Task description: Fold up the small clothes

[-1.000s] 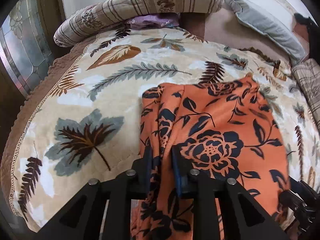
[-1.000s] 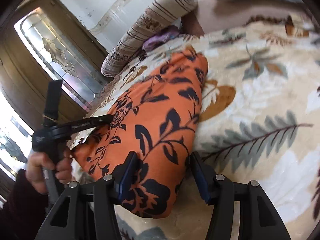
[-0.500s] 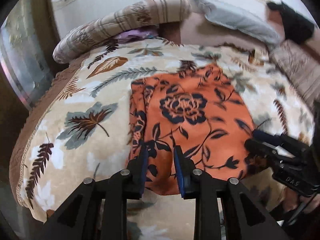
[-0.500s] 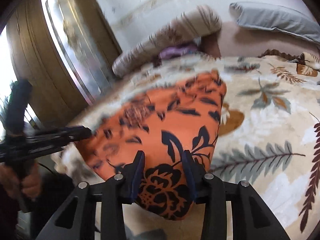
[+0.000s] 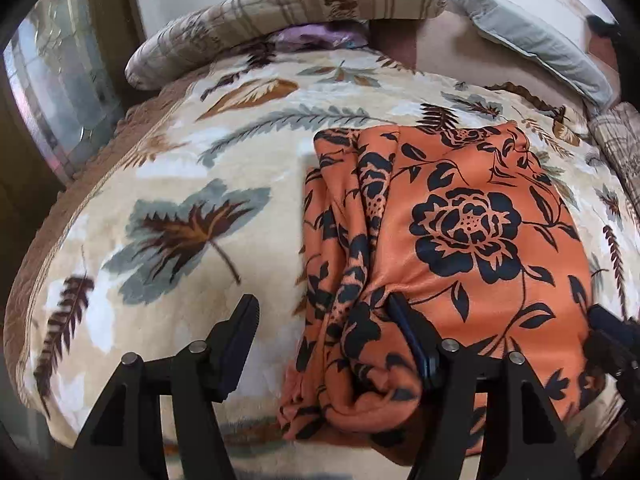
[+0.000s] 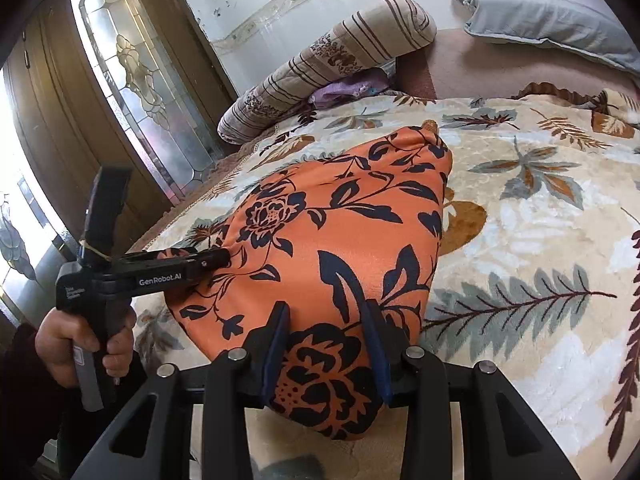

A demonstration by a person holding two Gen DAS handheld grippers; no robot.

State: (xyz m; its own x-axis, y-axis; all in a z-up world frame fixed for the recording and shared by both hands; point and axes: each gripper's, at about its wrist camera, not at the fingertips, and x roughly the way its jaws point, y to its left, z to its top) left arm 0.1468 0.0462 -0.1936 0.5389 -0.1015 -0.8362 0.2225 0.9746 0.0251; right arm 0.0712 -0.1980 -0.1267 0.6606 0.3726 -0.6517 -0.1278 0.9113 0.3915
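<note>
An orange garment with a dark floral print [image 5: 460, 232] lies folded on the leaf-patterned blanket [image 5: 180, 208]. My left gripper [image 5: 324, 332] is open wide; its right finger presses into the garment's near left edge, its left finger stands over the blanket. In the right wrist view the garment [image 6: 340, 232] lies ahead, and the left gripper [image 6: 200, 260] touches its left side. My right gripper [image 6: 326, 344] has its jaws partly open around the garment's near corner, with cloth between them.
A striped rolled bolster [image 5: 288, 12] and a purple cloth [image 5: 316, 36] lie at the head of the bed. A grey pillow [image 6: 552, 24] lies at the far right. A wooden door with leaded glass [image 6: 136, 80] stands left of the bed.
My left gripper has opened wide and let go of the garment's left edge. The garment has settled flat on the blanket. My right gripper has opened a little around the corner.
</note>
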